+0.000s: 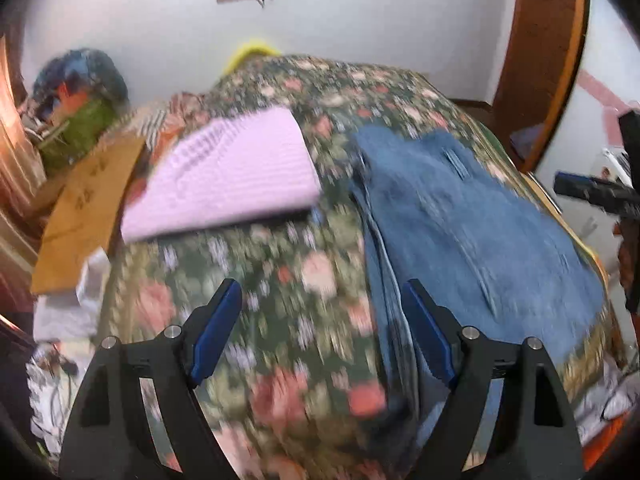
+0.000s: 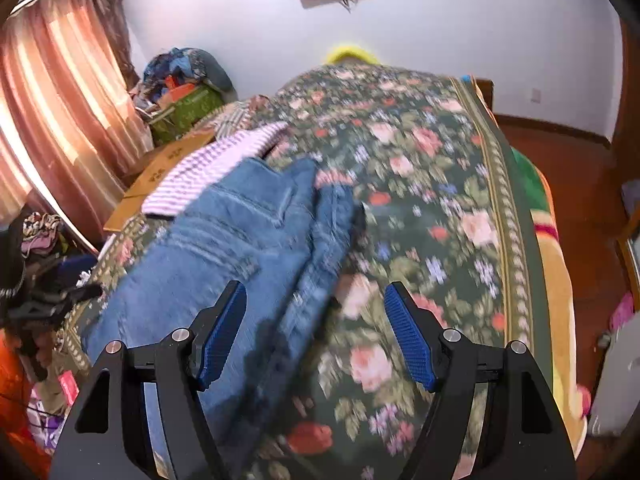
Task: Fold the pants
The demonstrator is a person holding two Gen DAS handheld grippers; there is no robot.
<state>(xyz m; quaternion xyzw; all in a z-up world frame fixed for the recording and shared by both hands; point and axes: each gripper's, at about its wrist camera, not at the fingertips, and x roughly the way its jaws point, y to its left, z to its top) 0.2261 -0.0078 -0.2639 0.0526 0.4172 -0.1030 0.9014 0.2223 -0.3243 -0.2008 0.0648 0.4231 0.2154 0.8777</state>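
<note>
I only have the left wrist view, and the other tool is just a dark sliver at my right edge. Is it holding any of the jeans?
Observer: No. The right tool is open with bare pads. It hangs above the edge of the jeans on the floral bedspread.
Operator: Is there free bedspread beyond the jeans on that side?
Observer: Yes. In the right wrist view, bare bedspread runs from the jeans rightward to its bordered edge.
Operator: Anything past that edge?
Observer: A green and orange blanket shows beneath the bedspread there.
</note>
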